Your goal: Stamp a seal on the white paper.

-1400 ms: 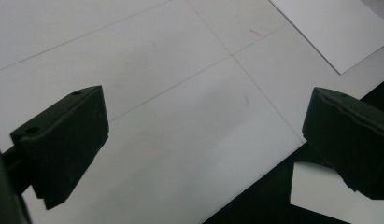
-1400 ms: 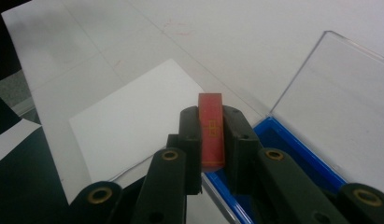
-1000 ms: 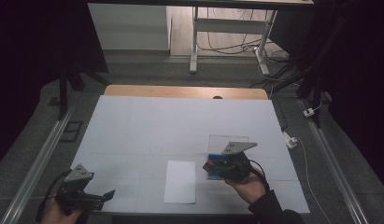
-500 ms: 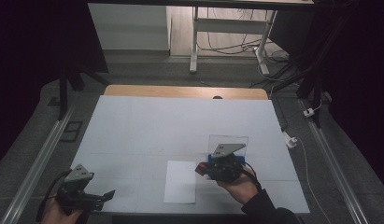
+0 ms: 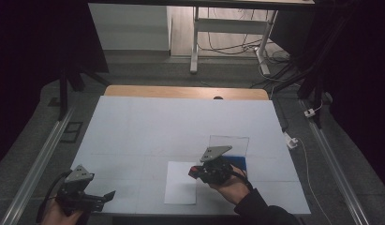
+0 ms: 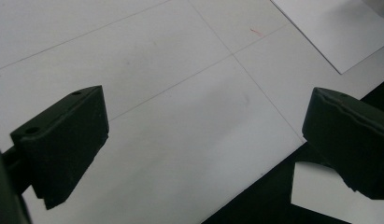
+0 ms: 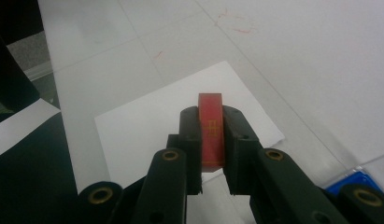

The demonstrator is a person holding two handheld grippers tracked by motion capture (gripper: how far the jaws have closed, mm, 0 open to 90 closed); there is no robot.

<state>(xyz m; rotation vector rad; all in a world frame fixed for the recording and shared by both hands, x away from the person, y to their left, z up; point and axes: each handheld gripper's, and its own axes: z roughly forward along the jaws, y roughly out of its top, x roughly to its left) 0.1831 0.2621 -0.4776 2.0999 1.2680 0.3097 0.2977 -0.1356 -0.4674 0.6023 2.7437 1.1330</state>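
My right gripper [image 5: 199, 172] is shut on a small red block [image 7: 211, 133] with gold markings, held upright between the jaws. It hovers over the right part of a white paper sheet [image 5: 180, 183], near the table's front middle. Behind the gripper a blue pad [image 5: 240, 162] lies at the foot of a clear rectangular sheet [image 5: 229, 143]. The same blue pad [image 7: 353, 181] peeks in at the lower right of the right gripper view. My left gripper [image 5: 108, 195] stands open at the front left corner, its jaws wide apart with nothing between them [image 6: 203, 135].
The white table cover [image 5: 171, 126] is marked with thin lines and ends in a wooden strip [image 5: 181, 92] at the back. The front edge [image 6: 255, 182] runs just under the left gripper. A white plug and cable [image 5: 291, 140] lie off the right side.
My right gripper has carried the red block leftward, from above the blue pad to over the white paper sheet. The left gripper has stayed put.
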